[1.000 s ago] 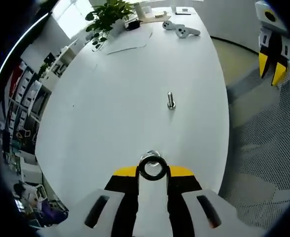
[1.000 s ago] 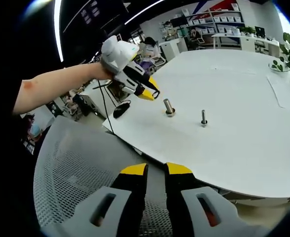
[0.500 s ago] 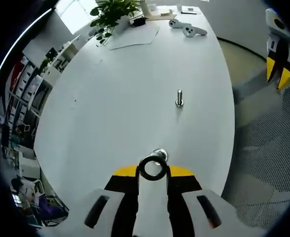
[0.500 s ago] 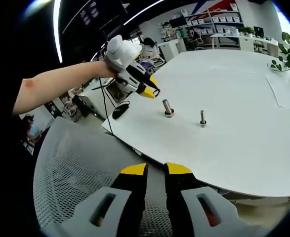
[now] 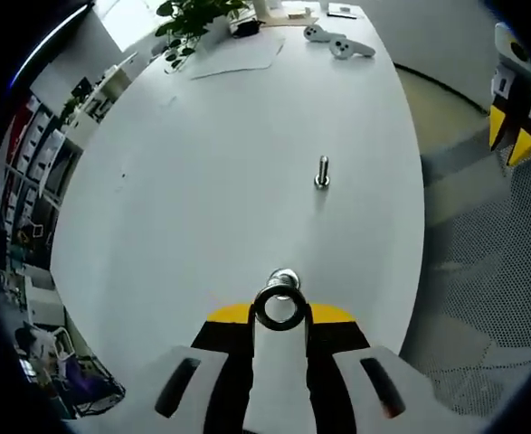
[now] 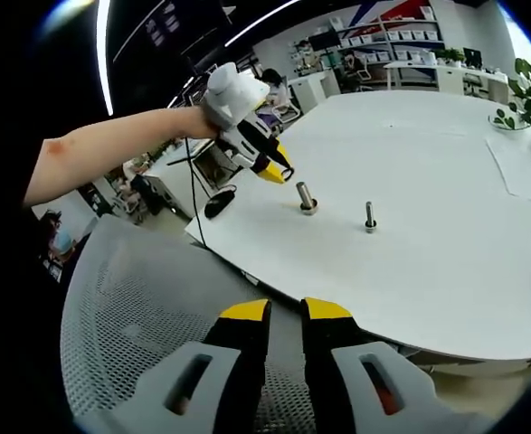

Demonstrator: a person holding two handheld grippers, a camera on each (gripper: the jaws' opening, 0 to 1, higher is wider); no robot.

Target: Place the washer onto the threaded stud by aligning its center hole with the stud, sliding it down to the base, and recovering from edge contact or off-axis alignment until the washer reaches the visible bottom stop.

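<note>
My left gripper is shut on a dark metal washer, which stands upright between its yellow-tipped jaws. The top of the thick threaded stud shows just behind the washer, on the white table. In the right gripper view a person's arm holds the left gripper just left of and above that stud. A thinner bolt stands further along the table. My right gripper hangs shut and empty over a mesh chair, off the table; the left gripper view shows it at the right edge.
A potted plant, a sheet of paper and two white controllers lie at the table's far end. A grey mesh chair stands by the table's edge. Shelves and desks fill the room behind.
The left gripper has shifted a little with the washer, and the stud top now sits centred just behind the washer. The right gripper has stayed put.
</note>
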